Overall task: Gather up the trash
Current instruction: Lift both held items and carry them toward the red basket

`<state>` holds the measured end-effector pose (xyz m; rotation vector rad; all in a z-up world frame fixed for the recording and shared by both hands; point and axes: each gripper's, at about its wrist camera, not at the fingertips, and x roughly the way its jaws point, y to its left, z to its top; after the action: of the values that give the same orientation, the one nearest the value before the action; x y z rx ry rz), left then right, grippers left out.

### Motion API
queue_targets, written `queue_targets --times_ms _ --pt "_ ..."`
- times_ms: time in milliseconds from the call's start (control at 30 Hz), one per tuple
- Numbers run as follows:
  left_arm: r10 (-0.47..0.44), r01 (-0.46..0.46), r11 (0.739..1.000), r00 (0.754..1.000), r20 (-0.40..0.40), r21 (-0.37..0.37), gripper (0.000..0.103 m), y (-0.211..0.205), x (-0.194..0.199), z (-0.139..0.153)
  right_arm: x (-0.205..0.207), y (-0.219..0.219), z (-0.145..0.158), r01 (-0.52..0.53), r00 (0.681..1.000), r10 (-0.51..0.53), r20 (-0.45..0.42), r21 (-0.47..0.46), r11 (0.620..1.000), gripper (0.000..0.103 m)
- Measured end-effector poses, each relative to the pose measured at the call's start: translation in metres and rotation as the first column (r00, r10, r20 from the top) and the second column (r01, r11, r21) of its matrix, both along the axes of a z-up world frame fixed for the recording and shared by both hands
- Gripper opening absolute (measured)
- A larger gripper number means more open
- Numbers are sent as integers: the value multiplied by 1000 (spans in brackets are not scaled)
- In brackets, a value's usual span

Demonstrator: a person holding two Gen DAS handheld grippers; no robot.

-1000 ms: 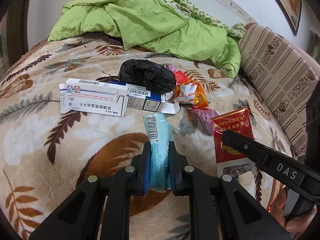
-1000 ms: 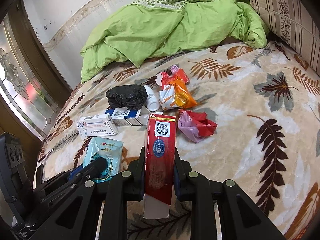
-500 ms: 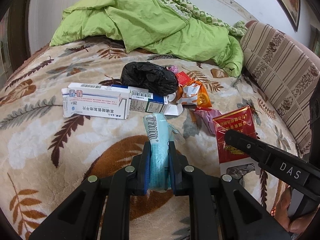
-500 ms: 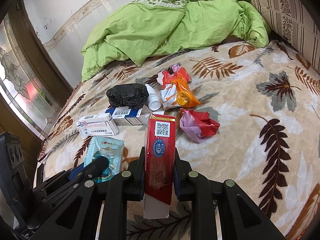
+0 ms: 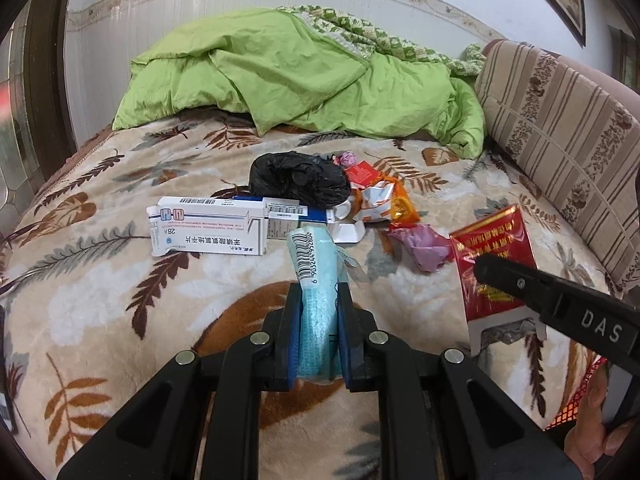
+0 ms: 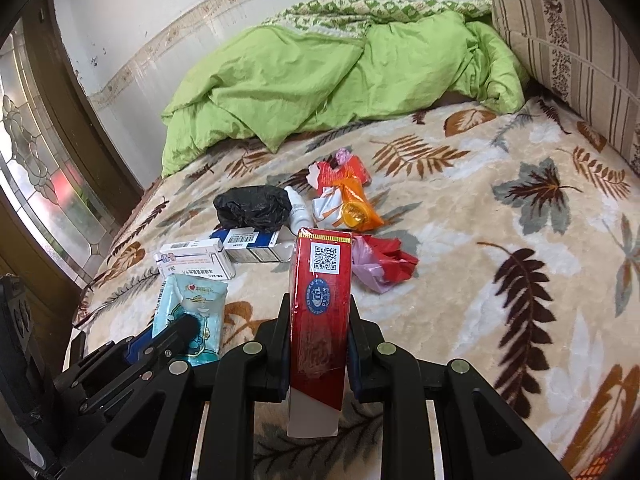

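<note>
My left gripper (image 5: 319, 296) is shut on a light blue tissue pack (image 5: 312, 264), held above the bed; the pack also shows in the right wrist view (image 6: 192, 312). My right gripper (image 6: 320, 308) is shut on a red carton (image 6: 320, 300), which also shows in the left wrist view (image 5: 494, 264). More trash lies on the leaf-patterned blanket (image 6: 500, 240): a black bag (image 5: 298, 178), a white medicine box (image 5: 210, 226), a blue-and-white box (image 6: 250, 246), an orange wrapper (image 6: 352, 212), a crumpled pink-and-red bag (image 6: 382, 264), a small white bottle (image 6: 298, 206).
A green quilt (image 5: 304, 76) is bunched at the far end of the bed. A striped cushion (image 5: 560, 136) runs along the right side. A glass door with a wooden frame (image 6: 44, 184) stands to the left.
Both grippers have lifted and tilted up a little with their items still held; the trash pile sits lower in both views. Nothing on the bed has moved.
</note>
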<state>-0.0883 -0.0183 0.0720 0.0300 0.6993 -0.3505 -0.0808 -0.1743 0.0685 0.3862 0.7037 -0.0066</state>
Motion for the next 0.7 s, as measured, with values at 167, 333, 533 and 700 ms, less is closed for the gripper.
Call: queue_targets --times_ms 167,333,533,700 --pt "-20 20 1000 1000 23 2 15 -9 -19 7 -31 -3 3 -8 1000 8 4 1 1000 23" --pt "-61 61 998 998 34 15 15 -27 -40 12 -60 -9 11 -2 1000 2 18 9 1000 23" --pt "-105 101 993 993 59 59 15 -46 -64 16 -89 -24 19 21 999 -22 32 22 1000 23" --pt "-134 129 989 989 63 70 15 -57 -81 20 -109 -34 24 36 999 -37 37 32 999 23"
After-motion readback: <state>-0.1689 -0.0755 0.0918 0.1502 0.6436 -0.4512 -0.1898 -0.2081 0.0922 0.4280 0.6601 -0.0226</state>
